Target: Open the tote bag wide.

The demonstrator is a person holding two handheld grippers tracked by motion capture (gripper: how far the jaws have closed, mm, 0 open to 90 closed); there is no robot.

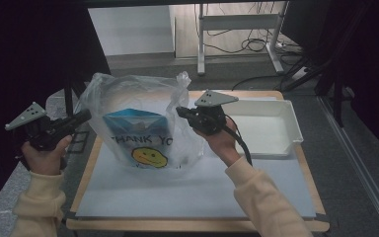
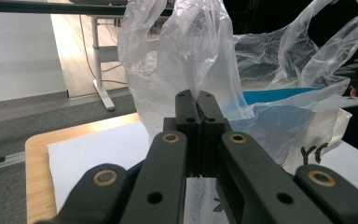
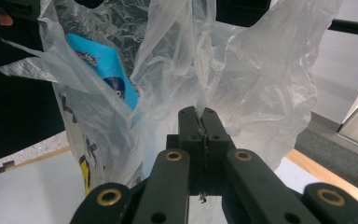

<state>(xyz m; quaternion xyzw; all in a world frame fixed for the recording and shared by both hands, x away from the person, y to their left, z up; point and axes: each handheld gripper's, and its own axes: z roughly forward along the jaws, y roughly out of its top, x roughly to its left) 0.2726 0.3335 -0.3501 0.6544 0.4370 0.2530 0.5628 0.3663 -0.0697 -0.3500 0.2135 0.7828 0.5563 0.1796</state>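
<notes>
A clear plastic bag [image 1: 143, 94] printed with "THANK YOU" and a yellow smiley stands on the white mat [image 1: 177, 192], held up between my two grippers. Inside it a blue box [image 1: 135, 126] stands upright. My left gripper [image 1: 84, 117] is shut on the bag's left edge; in the left gripper view its jaws [image 2: 196, 95] pinch the film of the bag [image 2: 186, 51], with the blue box [image 2: 279, 95] behind. My right gripper [image 1: 180, 111] is shut on the bag's right handle. Its own view shows the gripper [image 3: 197, 112] clamping a strip of the bag [image 3: 261, 84] beside the box [image 3: 107, 70].
A white shallow tray [image 1: 291, 123] sits at the right end of the wooden table [image 1: 192, 226], close behind my right hand. Past the far edge stand the legs of a desk frame [image 1: 201, 44] with cables on the floor. Dark curtains hang at both sides.
</notes>
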